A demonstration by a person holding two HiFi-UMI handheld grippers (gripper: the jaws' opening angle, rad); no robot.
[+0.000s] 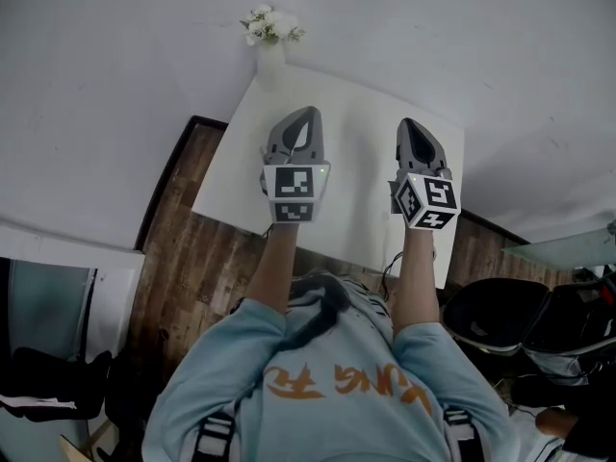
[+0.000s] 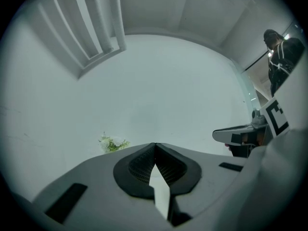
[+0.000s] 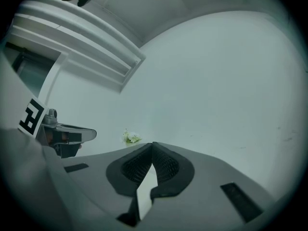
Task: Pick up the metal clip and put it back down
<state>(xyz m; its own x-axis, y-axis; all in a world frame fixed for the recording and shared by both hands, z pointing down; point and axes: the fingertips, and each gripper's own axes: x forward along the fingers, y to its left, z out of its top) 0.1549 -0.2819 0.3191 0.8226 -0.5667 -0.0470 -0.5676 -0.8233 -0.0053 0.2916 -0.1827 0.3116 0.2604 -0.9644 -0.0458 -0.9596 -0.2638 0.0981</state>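
In the head view the left gripper [image 1: 306, 115] and right gripper [image 1: 412, 125] hover side by side over a white table [image 1: 361, 210], with flowers [image 1: 270, 24] at its far edge. The gripper views show what the head view cannot: both pairs of jaws are clenched tip to tip with nothing between them. Those views face a pale wall [image 2: 159, 81], the flowers low against it and the other gripper at one side. Only the left one catches a person [image 2: 281, 52] in dark clothes. No view shows the clip
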